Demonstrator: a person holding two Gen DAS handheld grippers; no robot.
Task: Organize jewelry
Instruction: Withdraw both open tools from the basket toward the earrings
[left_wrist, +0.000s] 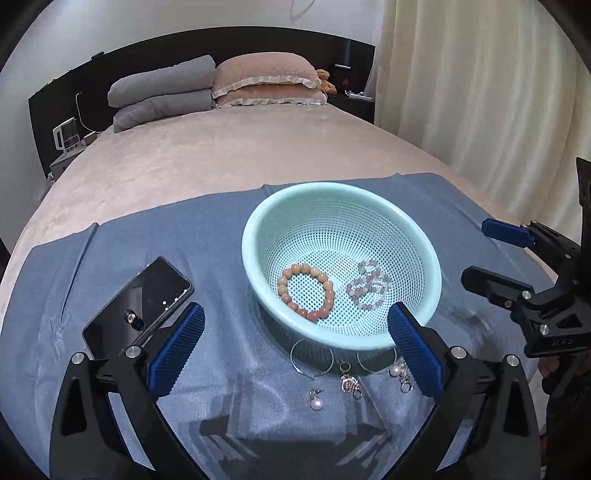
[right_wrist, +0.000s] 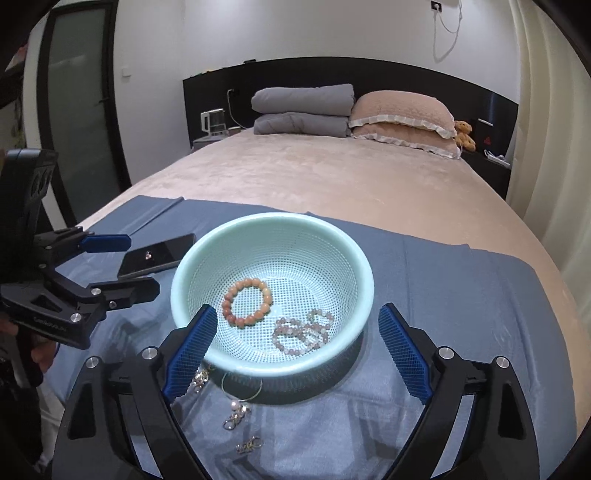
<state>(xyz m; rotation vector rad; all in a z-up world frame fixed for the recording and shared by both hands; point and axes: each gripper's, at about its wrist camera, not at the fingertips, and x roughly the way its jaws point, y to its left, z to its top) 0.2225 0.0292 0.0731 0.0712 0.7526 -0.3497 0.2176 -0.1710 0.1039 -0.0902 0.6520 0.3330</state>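
Note:
A mint green perforated basket (left_wrist: 258, 225) (right_wrist: 364, 273) stands on a blue cloth (left_wrist: 155, 243) (right_wrist: 443, 280) on the bed. An orange bead bracelet (left_wrist: 306, 291) (right_wrist: 246, 302) and pale pink bead bracelets (left_wrist: 367, 286) (right_wrist: 301, 334) lie inside it. Hoop earrings (left_wrist: 312, 357) (right_wrist: 242, 386), a pearl earring (left_wrist: 316, 402) and small silver charms (left_wrist: 350, 382) (right_wrist: 236, 415) lie on the cloth in front of the basket. My left gripper (left_wrist: 295, 358) (right_wrist: 118, 264) is open and empty above the earrings. My right gripper (right_wrist: 299, 362) (left_wrist: 495, 251) is open and empty at the basket's near rim.
A black phone (left_wrist: 138, 301) (right_wrist: 157, 254) lies on the cloth left of the basket. Grey folded quilts (left_wrist: 162, 92) and pink pillows (left_wrist: 266, 79) sit at the headboard. Curtains (left_wrist: 480, 92) hang at the right. The beige bedspread (left_wrist: 221, 155) stretches beyond the cloth.

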